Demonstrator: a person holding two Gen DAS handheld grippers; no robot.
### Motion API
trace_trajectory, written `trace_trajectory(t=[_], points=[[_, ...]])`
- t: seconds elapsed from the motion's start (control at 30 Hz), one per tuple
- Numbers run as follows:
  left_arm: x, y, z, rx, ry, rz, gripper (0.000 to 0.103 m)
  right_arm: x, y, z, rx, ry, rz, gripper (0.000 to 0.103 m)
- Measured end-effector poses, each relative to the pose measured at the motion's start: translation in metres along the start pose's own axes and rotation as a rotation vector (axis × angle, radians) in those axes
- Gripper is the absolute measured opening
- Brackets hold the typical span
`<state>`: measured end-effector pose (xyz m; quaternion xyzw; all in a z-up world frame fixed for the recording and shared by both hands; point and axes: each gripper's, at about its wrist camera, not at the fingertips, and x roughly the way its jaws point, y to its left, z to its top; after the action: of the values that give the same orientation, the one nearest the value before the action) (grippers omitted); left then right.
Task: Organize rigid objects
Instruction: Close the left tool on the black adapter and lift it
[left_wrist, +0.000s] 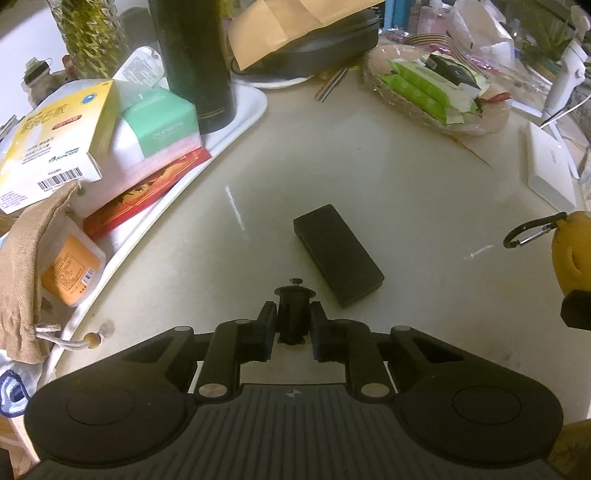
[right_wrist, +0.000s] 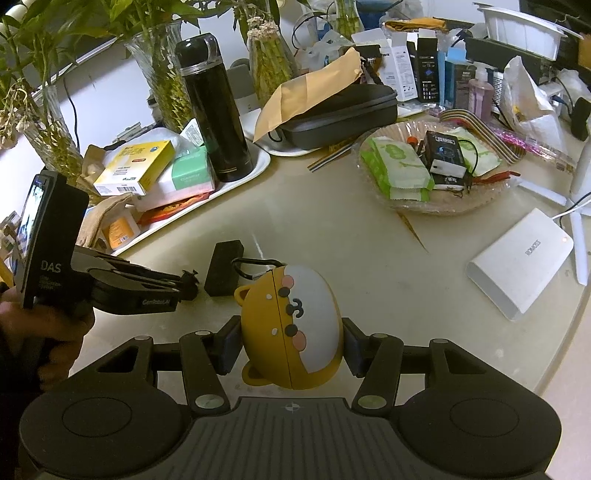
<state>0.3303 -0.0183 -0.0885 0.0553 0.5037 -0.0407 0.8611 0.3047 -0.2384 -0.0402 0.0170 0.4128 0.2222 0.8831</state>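
Right wrist view: right gripper (right_wrist: 291, 345) clamps the yellow bear-face case (right_wrist: 291, 328) above the table (right_wrist: 369, 266). Left gripper (left_wrist: 293, 325) is closed on a small black peg (left_wrist: 294, 314). White tray (right_wrist: 255, 166) holds a black flask (right_wrist: 216, 110) and boxes (right_wrist: 135, 170); glass bowl (right_wrist: 373, 184) holds green packets (right_wrist: 399, 171).

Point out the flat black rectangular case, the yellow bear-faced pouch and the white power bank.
Flat black rectangular case (left_wrist: 338, 254): left wrist view, middle of its top face.
Yellow bear-faced pouch (right_wrist: 291, 325): right wrist view, centre of its face.
White power bank (right_wrist: 521, 267): right wrist view, middle of its top.
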Motion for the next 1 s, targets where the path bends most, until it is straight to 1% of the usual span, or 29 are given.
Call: trace_trajectory(t=[0.07, 0.17, 0.3, 0.43, 0.63, 1.0], points=[[-0.001, 0.001, -0.001, -0.006, -0.001, -0.013, 0.019, 0.000, 0.000, 0.000, 0.002, 0.002, -0.003, 0.058], [-0.004, 0.003, -0.004, -0.010, -0.005, -0.012, 0.019, 0.000, 0.000, 0.000, 0.000, 0.001, -0.010, 0.058], [-0.014, 0.008, -0.006, -0.026, -0.035, -0.023, 0.019, -0.002, 0.003, 0.000, -0.016, -0.010, -0.029, 0.058], [-0.029, 0.013, -0.008, -0.029, -0.074, -0.038, 0.019, -0.005, 0.006, 0.001, -0.036, -0.027, -0.039, 0.058], [-0.053, 0.018, -0.013, -0.035, -0.133, -0.047, 0.019, -0.010, 0.017, 0.003, -0.065, -0.034, -0.021, 0.058], [-0.099, 0.022, -0.026, -0.032, -0.205, -0.061, 0.019, -0.030, 0.039, -0.001, -0.127, -0.037, -0.017, 0.058]])
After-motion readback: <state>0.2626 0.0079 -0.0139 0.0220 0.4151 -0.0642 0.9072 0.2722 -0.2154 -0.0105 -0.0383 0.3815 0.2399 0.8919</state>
